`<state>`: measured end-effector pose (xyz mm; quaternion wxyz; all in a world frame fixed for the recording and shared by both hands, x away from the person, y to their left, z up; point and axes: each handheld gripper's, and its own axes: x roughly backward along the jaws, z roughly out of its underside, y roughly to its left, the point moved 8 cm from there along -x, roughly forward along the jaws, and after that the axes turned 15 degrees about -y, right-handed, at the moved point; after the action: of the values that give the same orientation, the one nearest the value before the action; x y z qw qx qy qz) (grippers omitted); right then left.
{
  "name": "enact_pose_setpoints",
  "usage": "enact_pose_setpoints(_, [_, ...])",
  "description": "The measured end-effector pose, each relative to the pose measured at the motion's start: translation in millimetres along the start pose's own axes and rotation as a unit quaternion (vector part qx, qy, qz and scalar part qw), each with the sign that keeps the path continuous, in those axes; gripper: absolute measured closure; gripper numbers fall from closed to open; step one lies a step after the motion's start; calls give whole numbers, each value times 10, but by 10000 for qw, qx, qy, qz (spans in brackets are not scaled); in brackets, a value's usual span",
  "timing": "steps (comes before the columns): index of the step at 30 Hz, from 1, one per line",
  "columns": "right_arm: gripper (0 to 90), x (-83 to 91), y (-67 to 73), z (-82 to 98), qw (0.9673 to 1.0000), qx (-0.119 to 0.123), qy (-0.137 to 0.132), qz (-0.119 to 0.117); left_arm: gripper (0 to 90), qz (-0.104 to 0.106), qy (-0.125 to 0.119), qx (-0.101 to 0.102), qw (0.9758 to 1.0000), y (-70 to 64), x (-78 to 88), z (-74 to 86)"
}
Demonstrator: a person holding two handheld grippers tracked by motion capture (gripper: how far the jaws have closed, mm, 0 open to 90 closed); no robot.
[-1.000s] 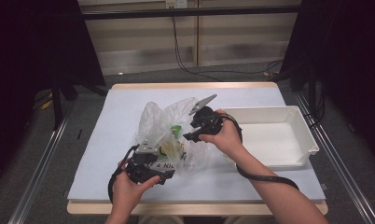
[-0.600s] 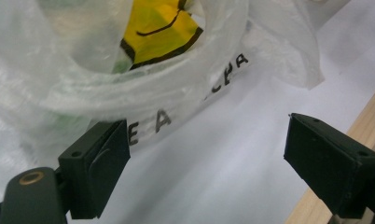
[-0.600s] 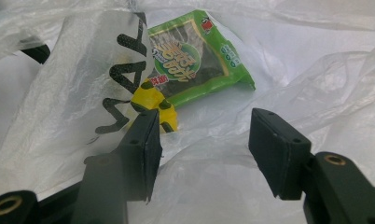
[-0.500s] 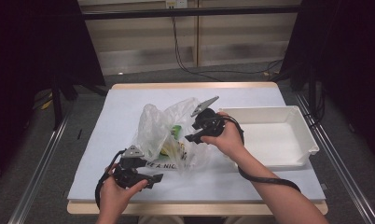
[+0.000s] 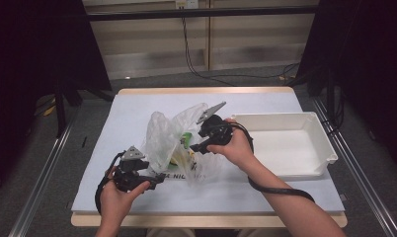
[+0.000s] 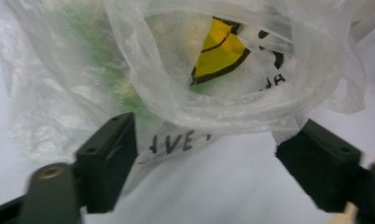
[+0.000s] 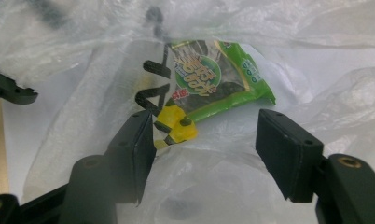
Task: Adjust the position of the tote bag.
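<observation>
Beside plastic bag (image 5: 179, 148), white tray (image 5: 285, 148), green snack packet (image 7: 218, 77) inside bag

Place: a lab-style recording station, not a home.
Enclosure: black curtains (image 5: 33, 74) hang at the left and right edges of the frame, closing in the work area.
Table: a small table (image 5: 132, 106) at centre frame, covered with a plain white sheet, wooden edge showing.
Frame: metal rails (image 5: 41, 177) run along the lower left and lower right.
Wiring: a cable (image 5: 196, 54) drops from a wall outlet at upper centre.
Floor: grey carpet (image 5: 95, 106) around the table.
</observation>
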<state>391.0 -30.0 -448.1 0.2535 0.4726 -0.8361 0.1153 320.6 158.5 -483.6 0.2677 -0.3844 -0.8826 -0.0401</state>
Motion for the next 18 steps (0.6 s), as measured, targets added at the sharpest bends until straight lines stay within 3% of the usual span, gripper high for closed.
enact_pose_setpoints(6, [324, -13, 61, -52, 9999, 47, -8, -107, 334, -101, -20, -269, 9996, 58, 49, -77])
enact_pose_setpoints(12, [242, -18, 123, -62, 9998, 21, -20, -201, 551, 112, -84, -105, 9998, 19, 88, -125])
enact_pose_setpoints(18, [172, -88, 234, -72, 9993, -45, -24, -383, 664, 197, -30, 4, 9998, 11, 111, -146])
